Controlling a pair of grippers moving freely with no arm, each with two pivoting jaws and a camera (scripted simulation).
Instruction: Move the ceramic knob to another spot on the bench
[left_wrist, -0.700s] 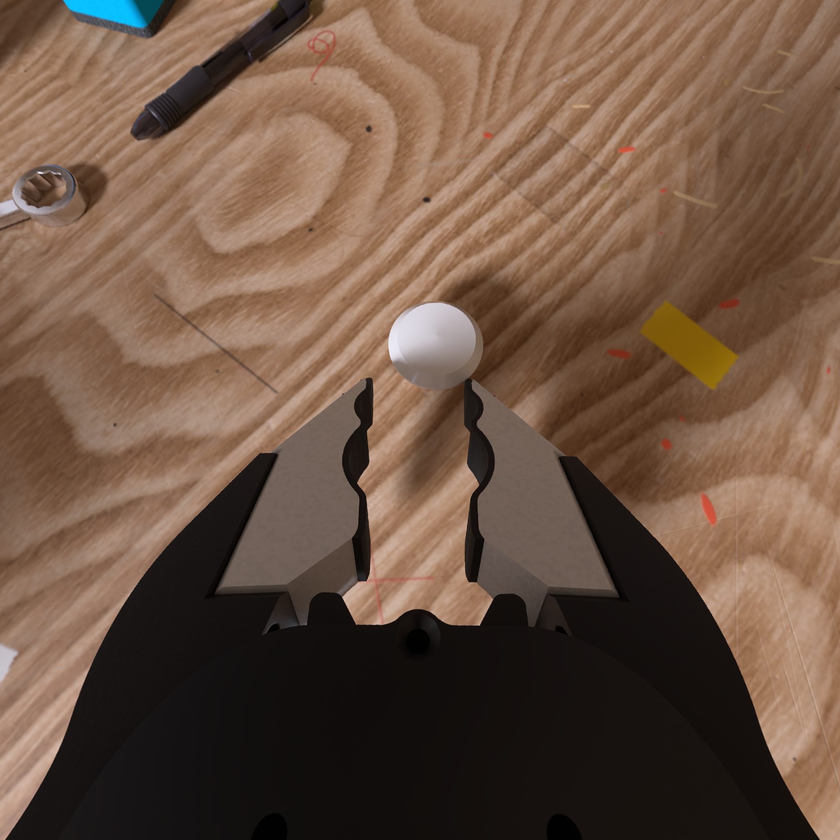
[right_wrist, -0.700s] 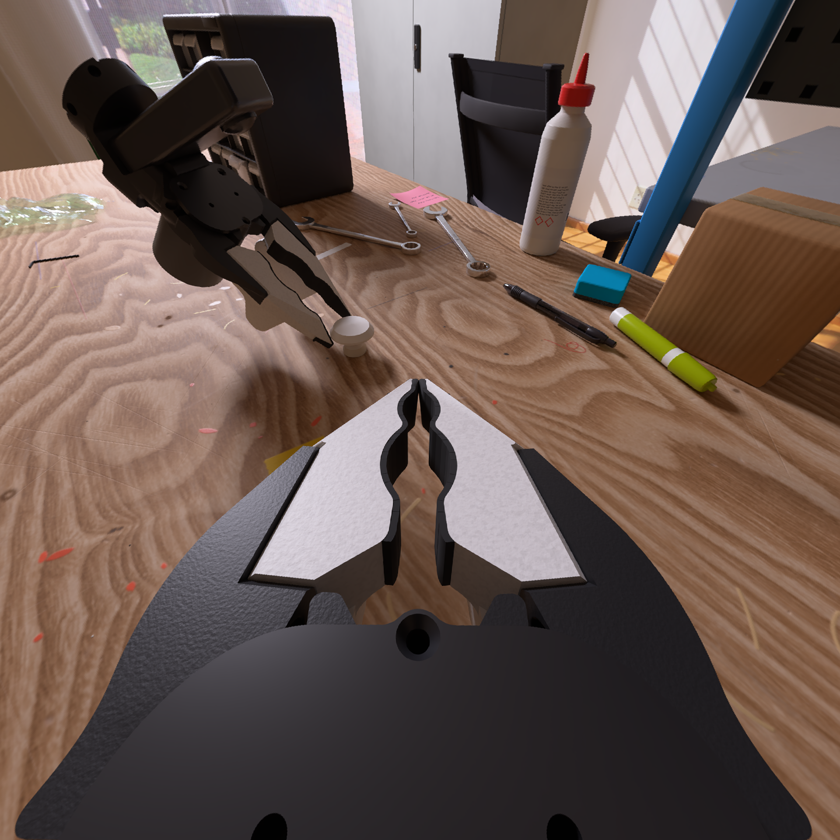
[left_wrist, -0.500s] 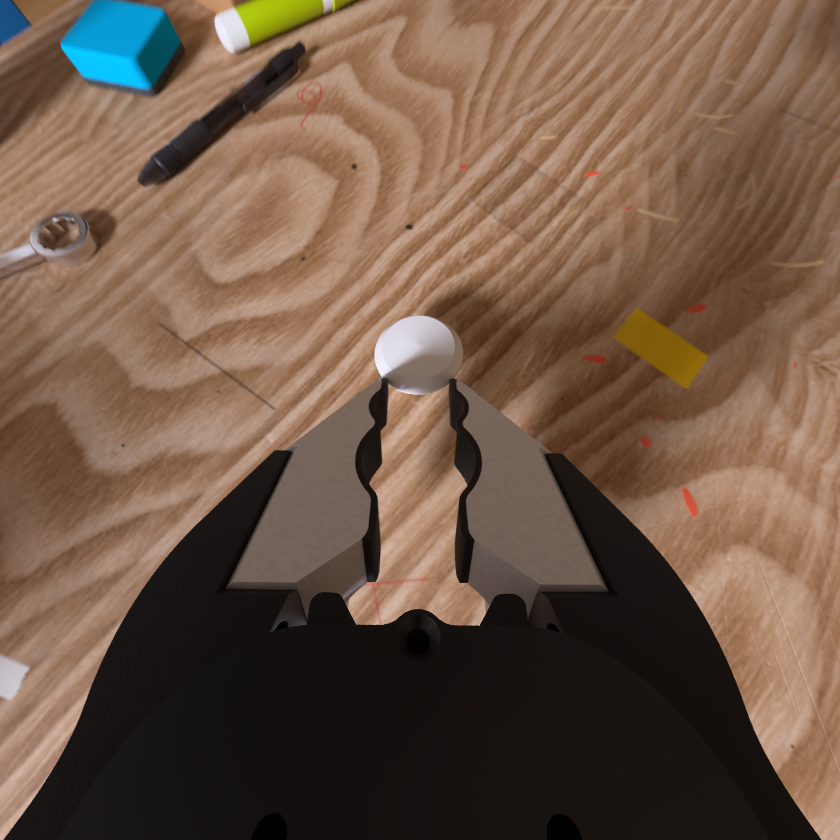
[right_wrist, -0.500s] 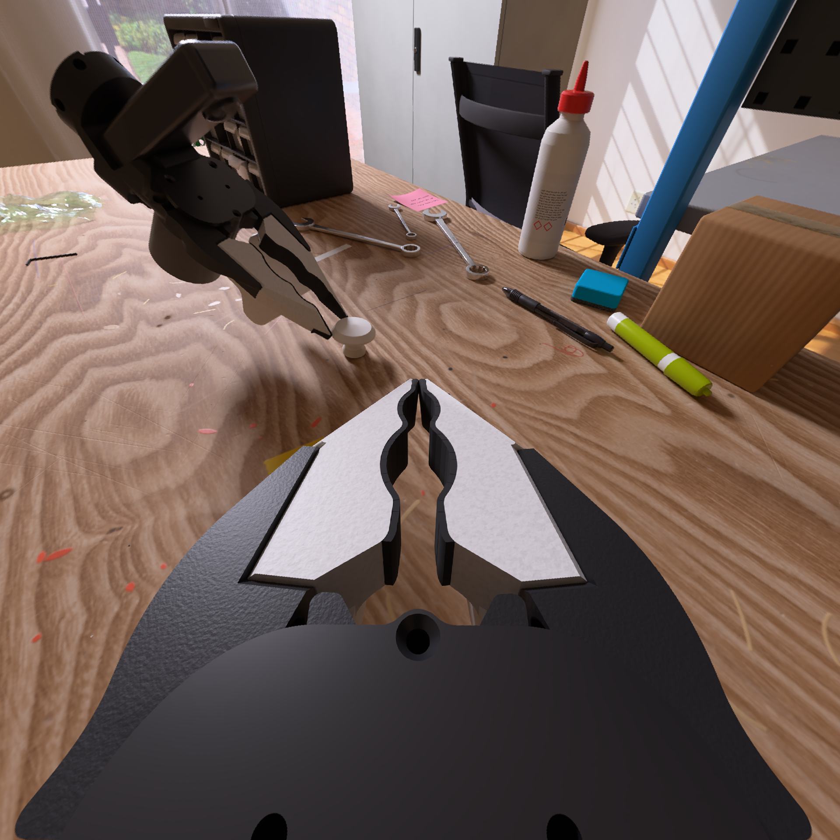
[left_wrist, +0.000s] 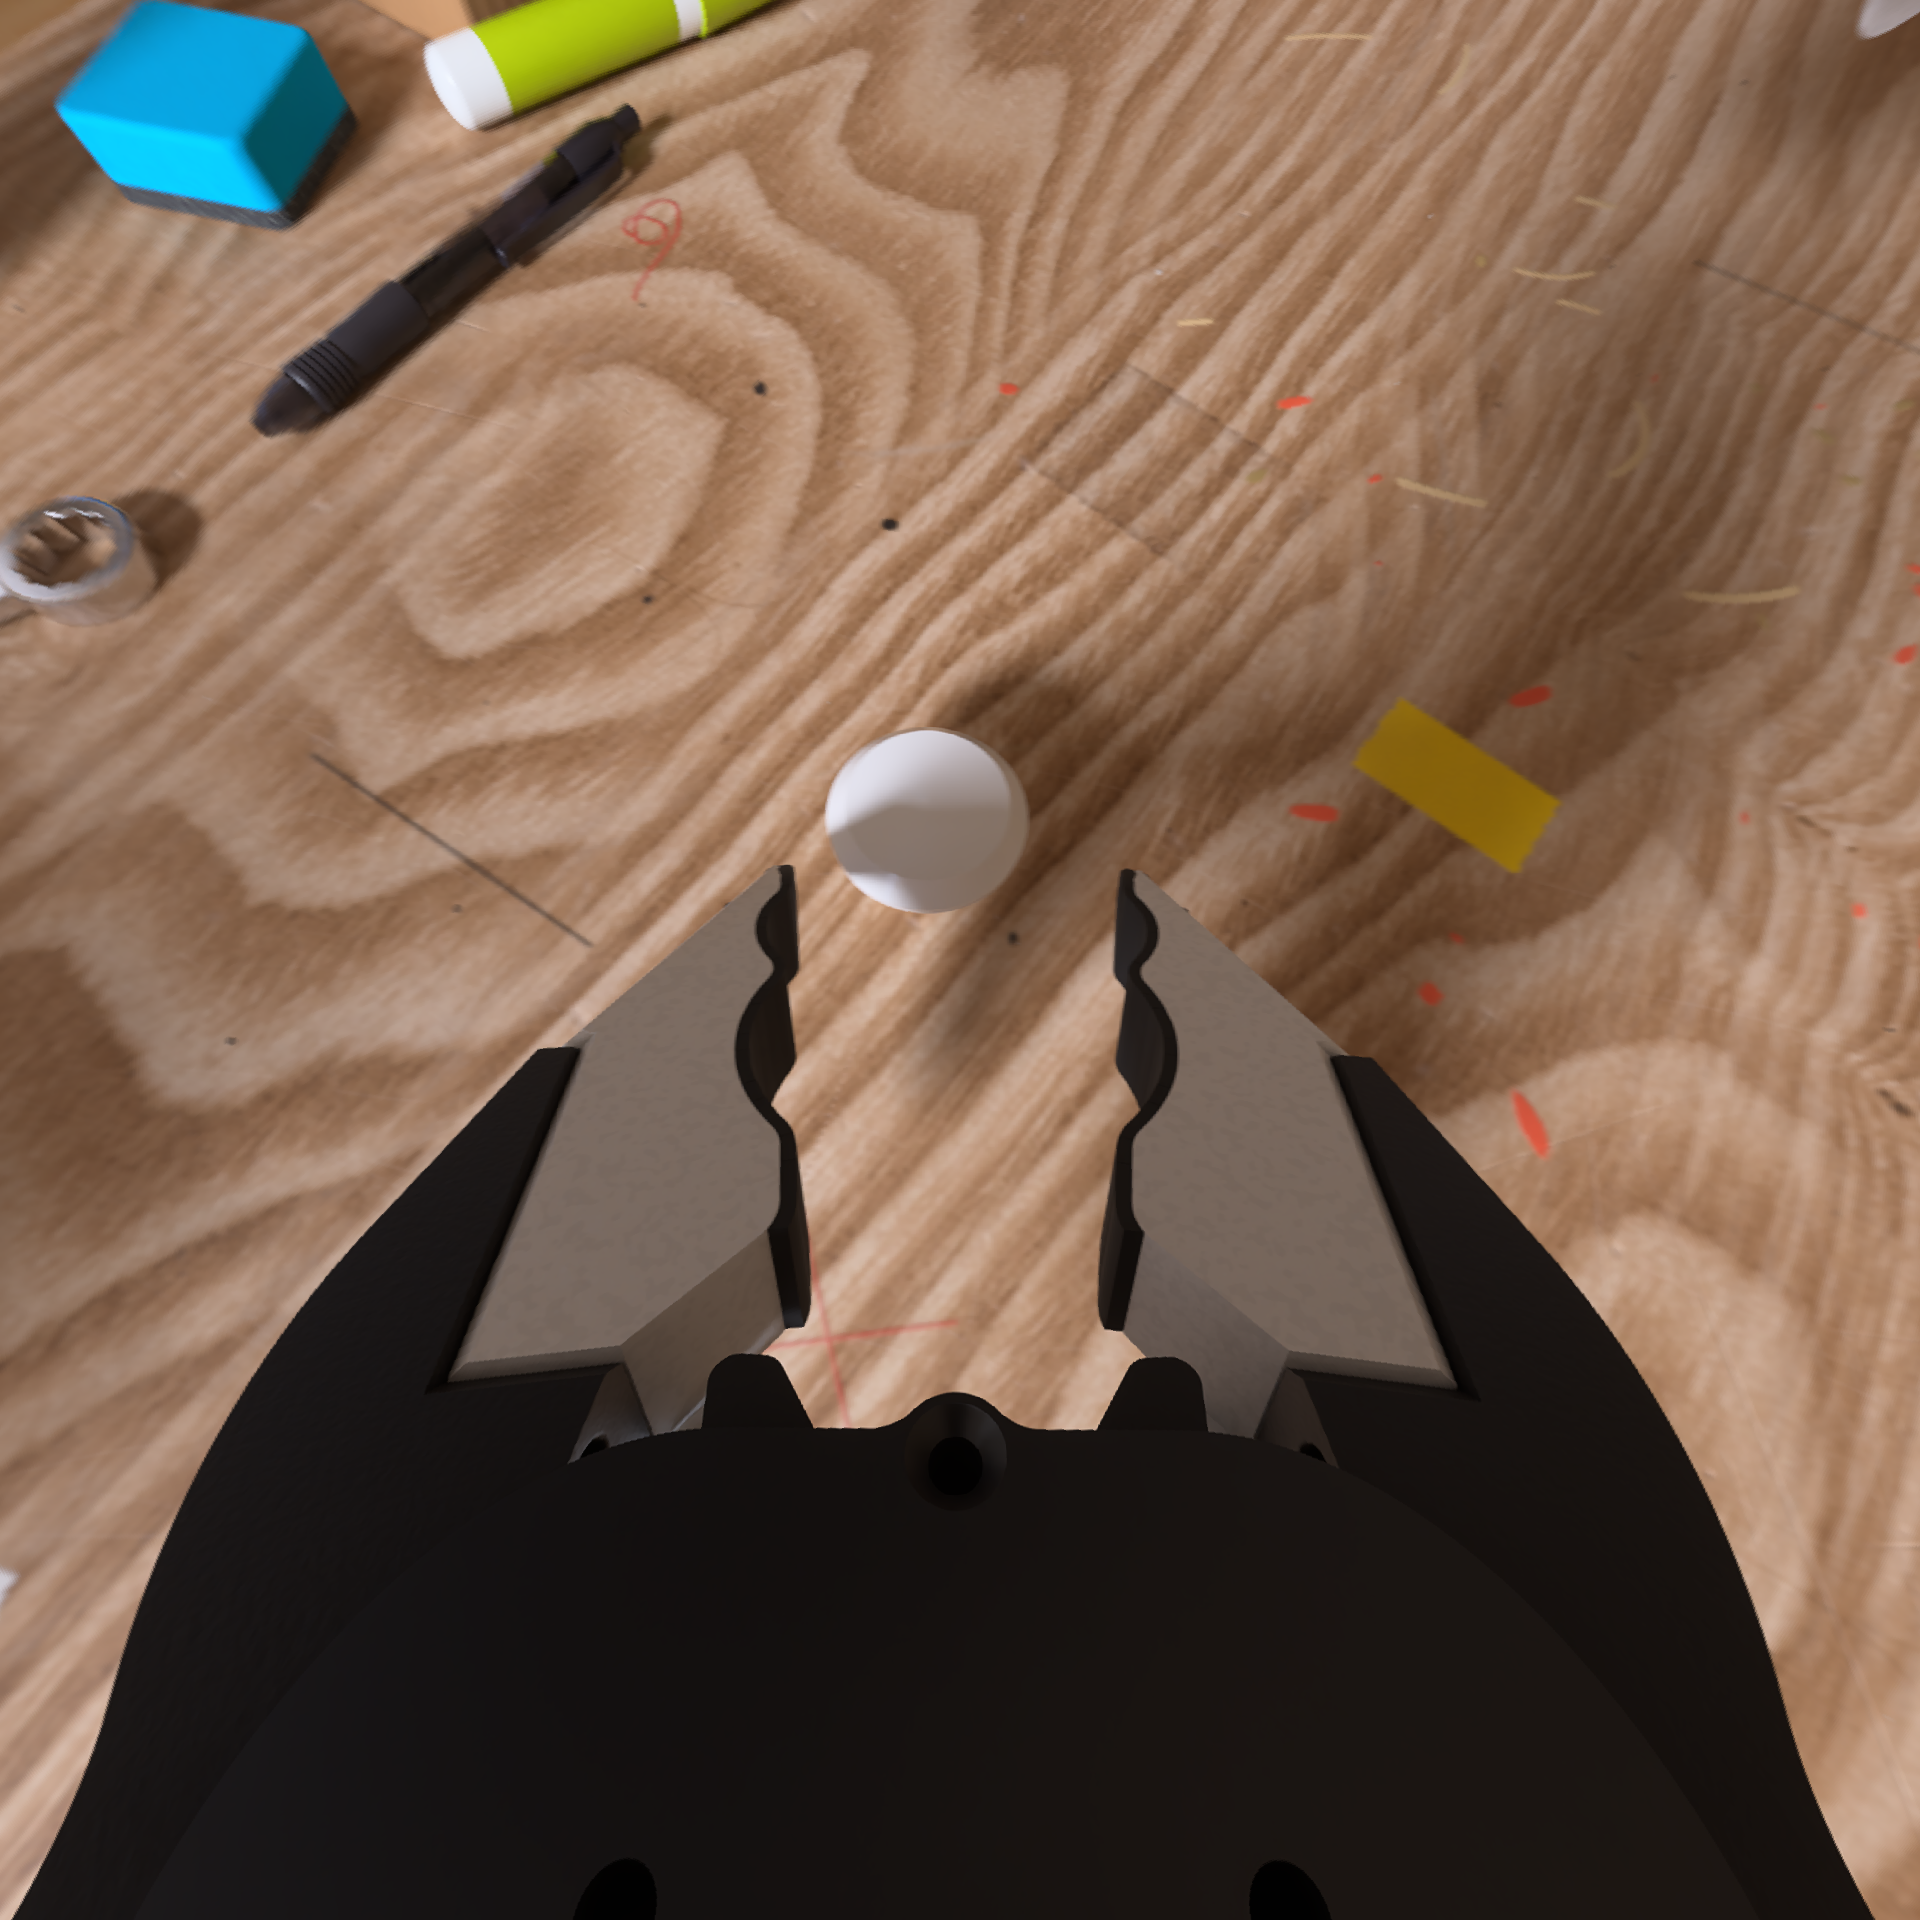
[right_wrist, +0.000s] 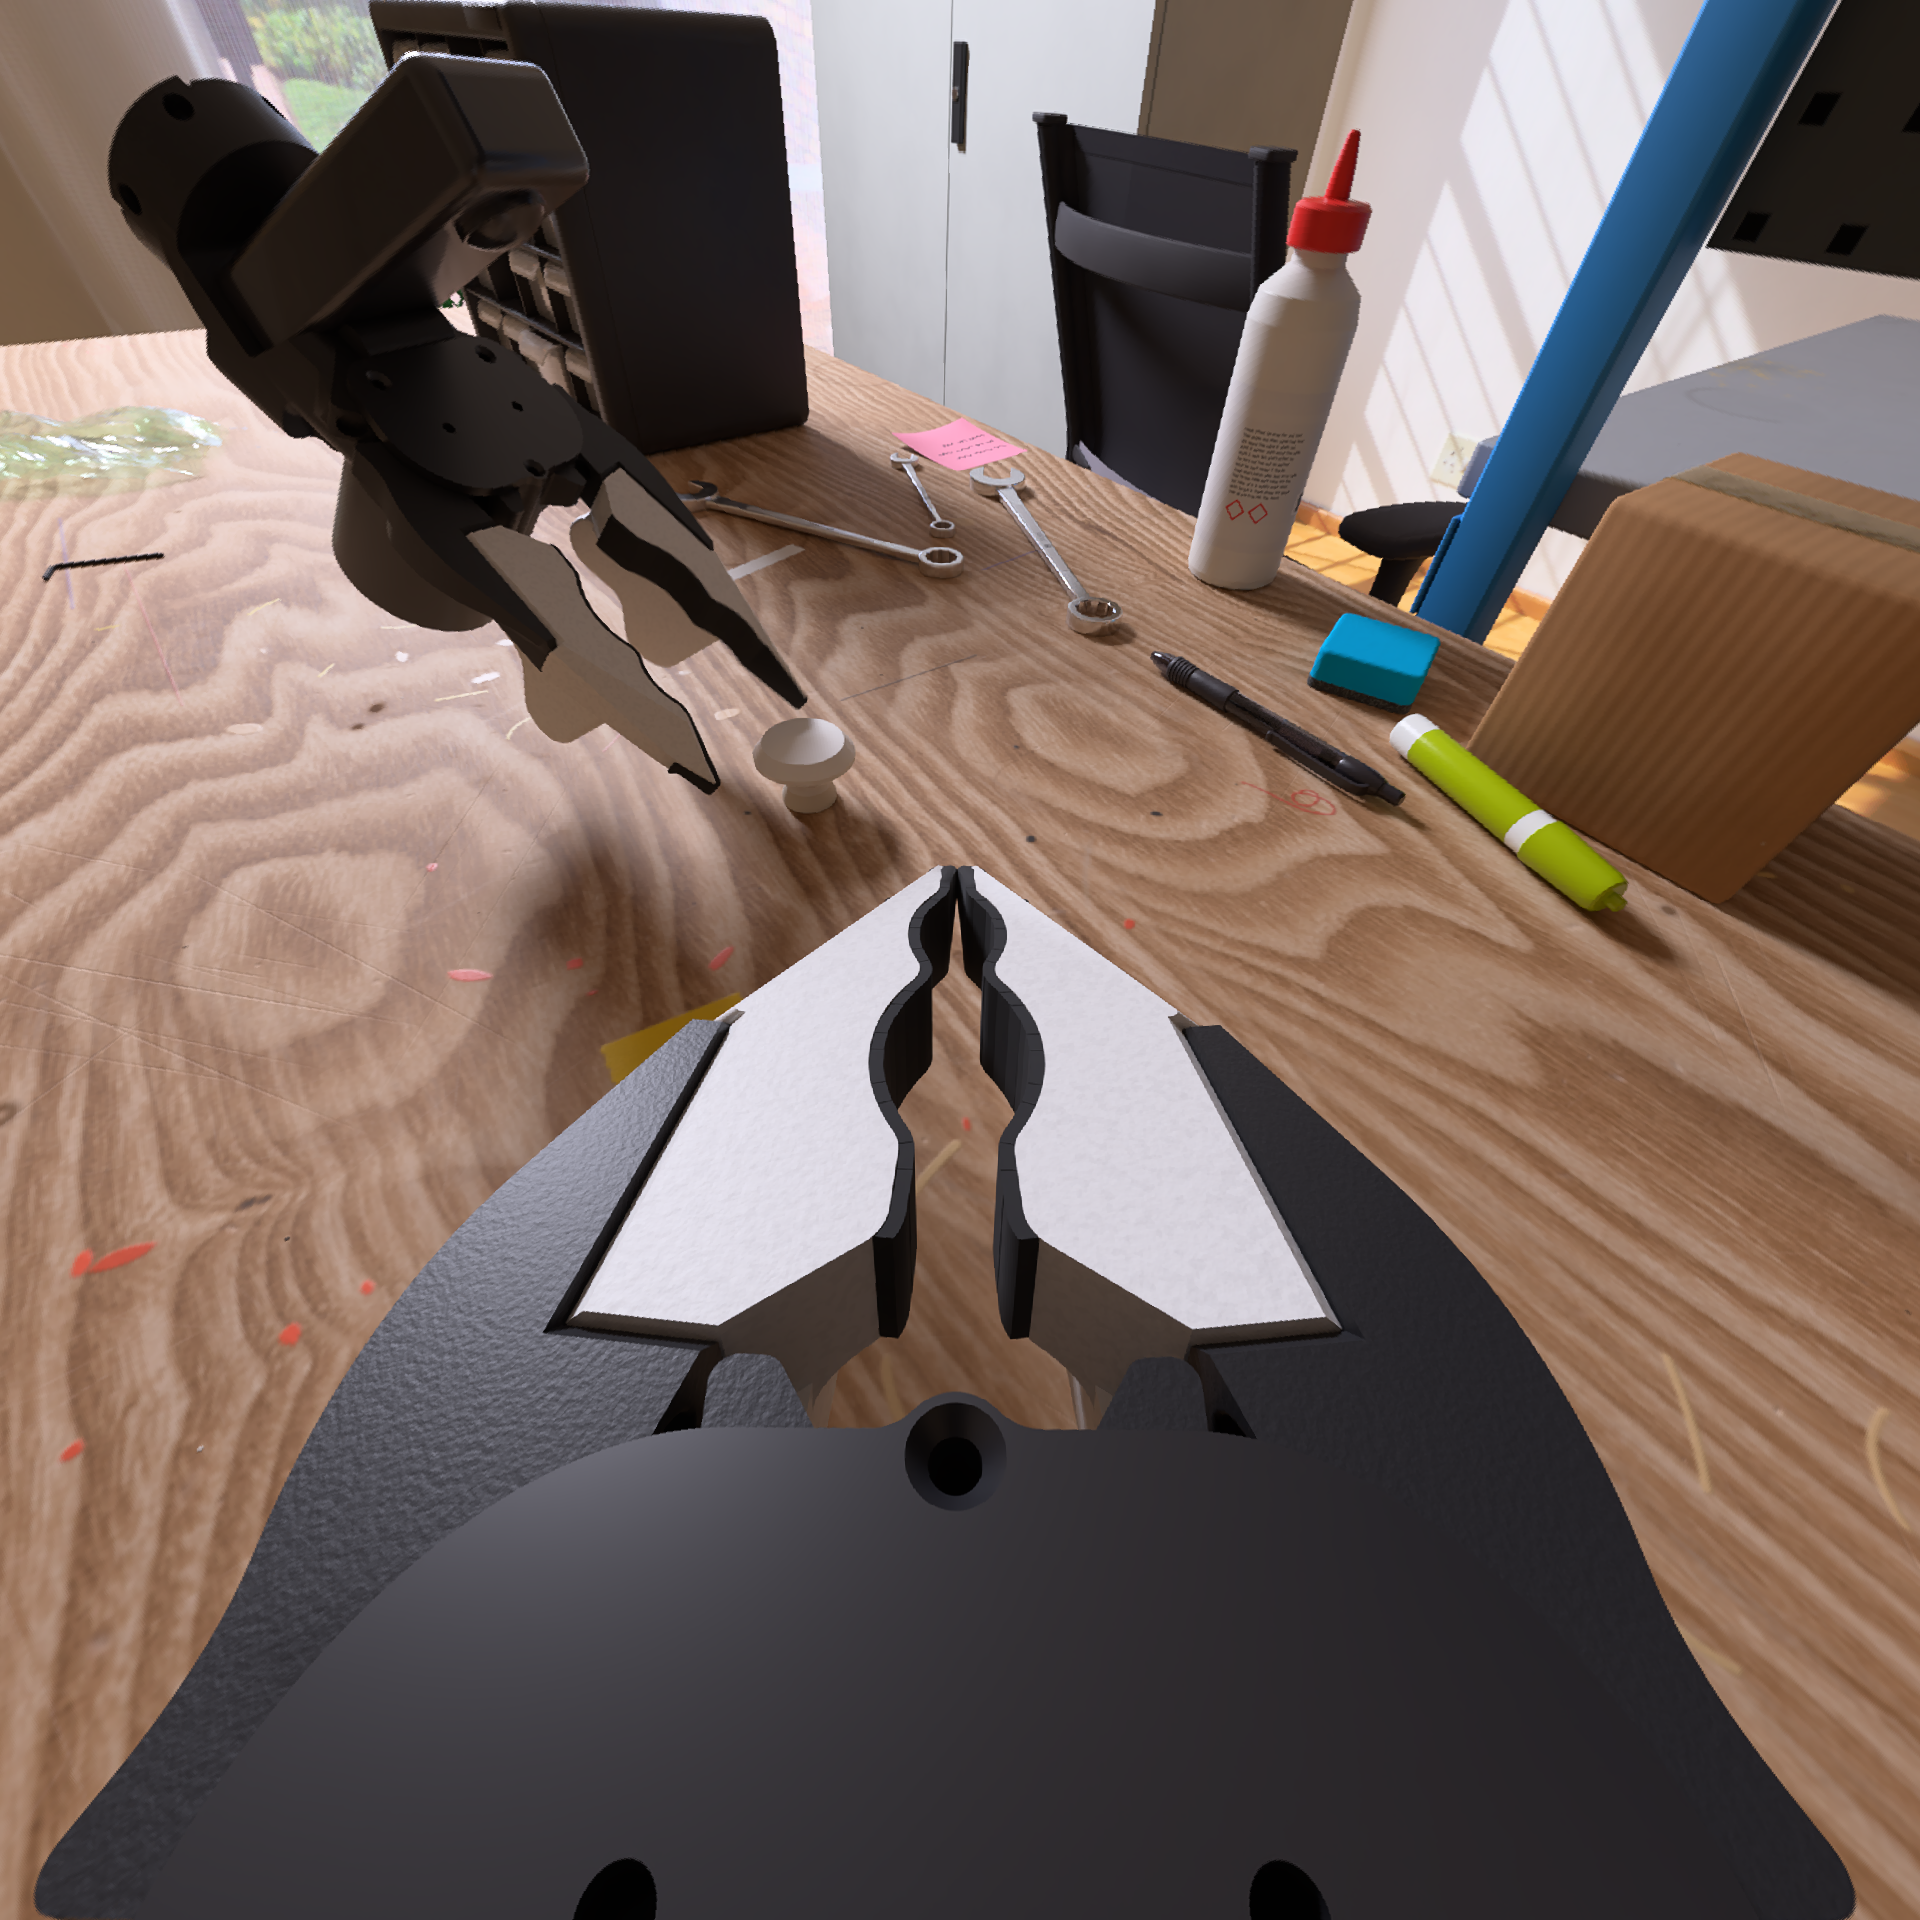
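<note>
White round ceramic knob (left_wrist: 927, 819) stands upright on the wood-grain worktop (left_wrist: 1299, 312) | left hand-held gripper (left_wrist: 954, 883) spread wide, holding nothing, tips just short of knob | right hand-held gripper (right_wrist: 954, 875) closed, empty, near knob | yellow tape strip (left_wrist: 1455, 784) right of knob

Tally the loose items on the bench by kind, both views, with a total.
Ceramic knob: 1
Wrenches: 3
Black pen: 1
Green marker: 1
Blue eraser: 1
Glue bottle: 1
Cardboard box: 1
Pink sticky note: 1
Yellow tape piece: 1
Black drawer cabinet: 1
Total: 12
</note>
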